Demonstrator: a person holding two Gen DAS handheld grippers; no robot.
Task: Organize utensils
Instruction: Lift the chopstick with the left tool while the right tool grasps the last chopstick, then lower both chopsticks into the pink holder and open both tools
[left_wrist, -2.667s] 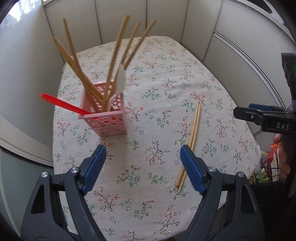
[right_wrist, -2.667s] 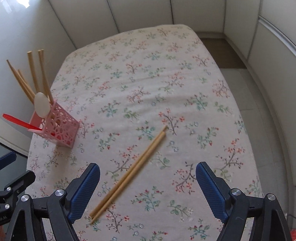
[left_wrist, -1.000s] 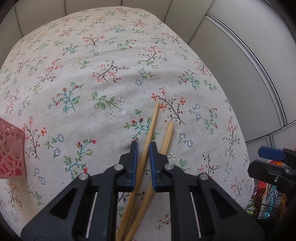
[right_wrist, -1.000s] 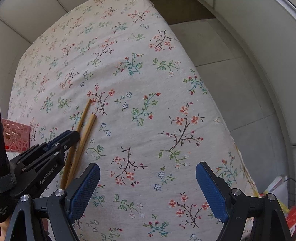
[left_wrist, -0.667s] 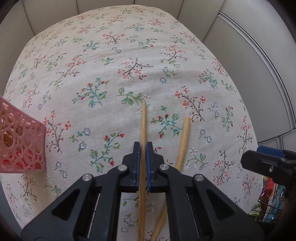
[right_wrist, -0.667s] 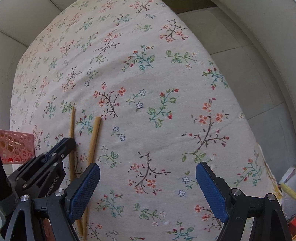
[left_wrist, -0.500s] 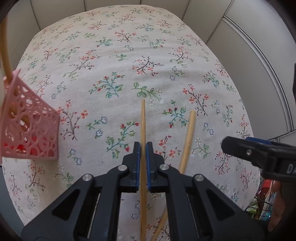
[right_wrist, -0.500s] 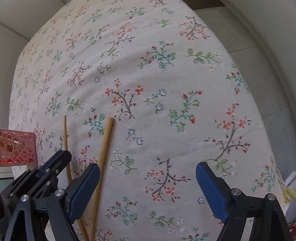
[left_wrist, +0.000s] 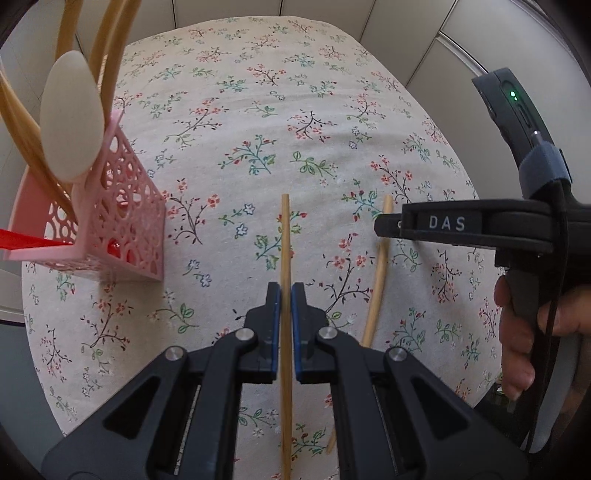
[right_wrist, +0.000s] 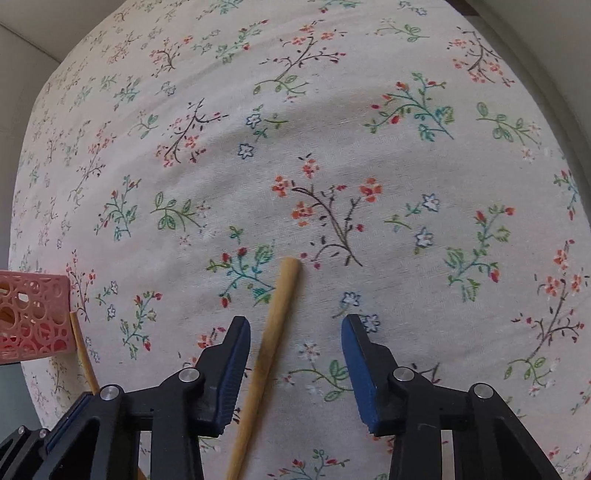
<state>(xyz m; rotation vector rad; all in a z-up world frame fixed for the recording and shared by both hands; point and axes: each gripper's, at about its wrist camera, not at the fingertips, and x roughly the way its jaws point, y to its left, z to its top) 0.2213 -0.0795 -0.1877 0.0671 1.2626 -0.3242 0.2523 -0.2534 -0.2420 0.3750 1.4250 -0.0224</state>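
My left gripper (left_wrist: 283, 295) is shut on a wooden chopstick (left_wrist: 285, 236) and holds it above the floral tablecloth. A second chopstick (left_wrist: 377, 273) lies on the cloth to its right. In the right wrist view this second chopstick (right_wrist: 275, 321) runs between the fingers of my open right gripper (right_wrist: 295, 328), nearer the left finger. The held chopstick (right_wrist: 82, 349) shows at the left edge. A pink perforated utensil holder (left_wrist: 110, 229) stands at left, holding several chopsticks, a white spoon (left_wrist: 70, 118) and a red utensil (left_wrist: 22, 238).
The table is covered by a floral cloth (left_wrist: 258, 110) and is bounded by pale wall panels at the back and right. The right gripper body (left_wrist: 480, 225) and the hand holding it fill the right side of the left wrist view.
My left gripper has lifted its chopstick and swung left, bringing the pink holder closer. My right gripper has dropped over the second chopstick and its fingers have narrowed around it.
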